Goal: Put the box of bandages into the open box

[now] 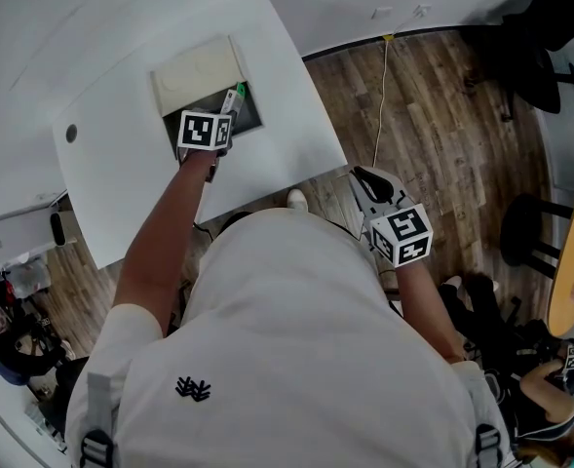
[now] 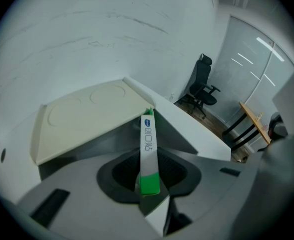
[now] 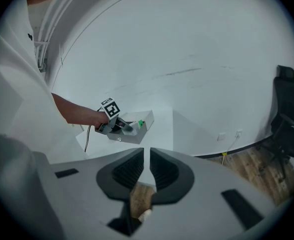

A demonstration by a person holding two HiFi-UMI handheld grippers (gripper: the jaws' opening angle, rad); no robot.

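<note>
In the head view we see our left gripper (image 1: 226, 113) stretched out over the table (image 1: 296, 135). The bandage box (image 1: 234, 97) sticks out past its tips, right above the dark mouth of the open box (image 1: 250, 117). The lid (image 1: 199, 71) of that box is raised just ahead of the tool and to its left. Our right gripper (image 1: 369, 185) hangs off the table's near edge, over the floor (image 1: 433, 105), well apart from both boxes. In the left gripper view the jaws are clamped on the bandage box (image 2: 148, 149). Its green end sits between the pads and its white length runs straight ahead, with the far tip up by the lid's (image 2: 87, 119) right corner. The shadowed inside of the open box lies under that lid, ahead of and below the tips. We cannot tell whether the far tip touches the lid or the rim. In the right gripper view the right gripper's (image 3: 147, 171) jaws are drawn almost together, with only a thin slit between them and nothing in it. Far ahead and to the left we see the left gripper (image 3: 118, 125) at the open box (image 3: 137, 135). We judge the pick-up and the carry done, since the bandage box is held at the opening. It is not yet inside or released. What is left is to lower it fully in, part the jaws and draw the tool back. The right gripper seems to have no part in this.
</note>
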